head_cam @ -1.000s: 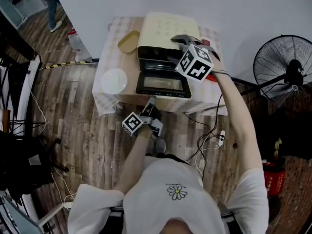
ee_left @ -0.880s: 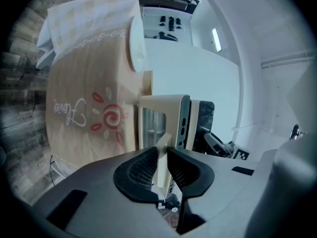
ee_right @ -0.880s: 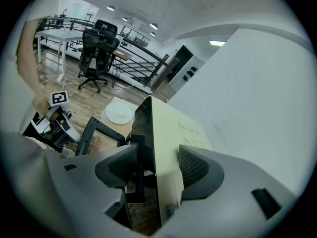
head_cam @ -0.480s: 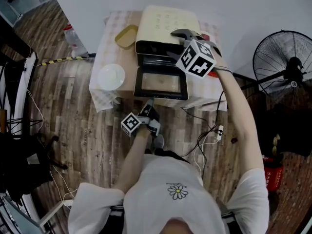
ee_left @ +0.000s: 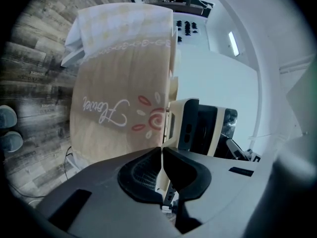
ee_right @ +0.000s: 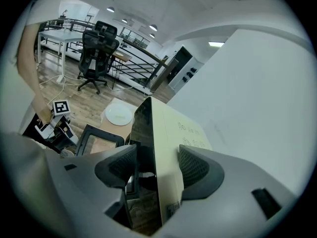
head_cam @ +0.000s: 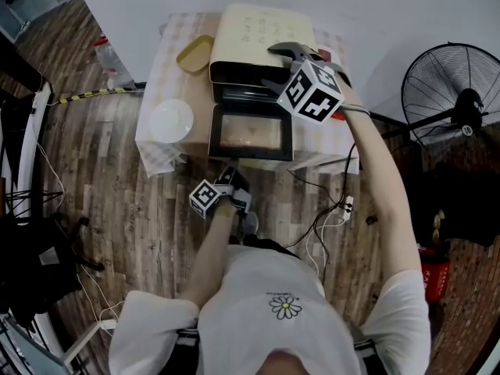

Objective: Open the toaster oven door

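Bystander items around the covered stand, from above.
A white plate (head_cam: 171, 120) sat on the checked tablecloth (head_cam: 155, 153) left of centre, with a shallow yellow dish (head_cam: 194, 53) above it, near the wall. A standing fan (head_cam: 457, 92) filled the right edge. A plastic bottle (head_cam: 105, 55) stood on the plank floor (head_cam: 148, 225) at upper left, and cables (head_cam: 332, 217) trailed right of centre. An office chair (ee_right: 98, 46) showed at upper left in the right gripper view.

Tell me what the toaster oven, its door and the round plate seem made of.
Toaster oven: smooth matte cream shell, likely painted metal. Door: dark frame around a see-through pane, probably glass. Plate: plain white, ceramic or plastic; the look leaves that open.
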Tool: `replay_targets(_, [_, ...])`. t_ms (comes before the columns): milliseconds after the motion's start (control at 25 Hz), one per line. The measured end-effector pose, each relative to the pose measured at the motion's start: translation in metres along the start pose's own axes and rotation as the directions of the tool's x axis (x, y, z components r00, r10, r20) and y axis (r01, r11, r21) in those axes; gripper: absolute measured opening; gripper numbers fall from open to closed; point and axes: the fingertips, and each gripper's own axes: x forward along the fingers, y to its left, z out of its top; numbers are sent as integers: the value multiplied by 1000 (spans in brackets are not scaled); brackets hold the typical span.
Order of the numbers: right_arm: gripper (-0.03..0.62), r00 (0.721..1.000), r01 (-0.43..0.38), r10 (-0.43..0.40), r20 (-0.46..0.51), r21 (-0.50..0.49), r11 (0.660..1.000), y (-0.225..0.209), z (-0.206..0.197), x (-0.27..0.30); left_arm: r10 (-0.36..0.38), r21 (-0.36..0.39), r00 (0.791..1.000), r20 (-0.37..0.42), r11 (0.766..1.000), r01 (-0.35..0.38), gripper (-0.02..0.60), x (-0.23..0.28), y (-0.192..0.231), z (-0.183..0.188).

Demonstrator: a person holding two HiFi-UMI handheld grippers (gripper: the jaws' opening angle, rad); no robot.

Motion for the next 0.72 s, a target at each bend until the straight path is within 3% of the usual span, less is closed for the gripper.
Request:
replay_targets(440, [255, 1000, 7, -7, 14, -3, 1000, 1, 0, -1, 16, 13, 1000, 17, 1000, -16, 32, -1, 7, 3])
replay_targets(720, [255, 1000, 10, -10, 7, -6, 1000, -1, -1, 0, 43, 25, 999, 29, 999, -43, 71, -9, 15, 4])
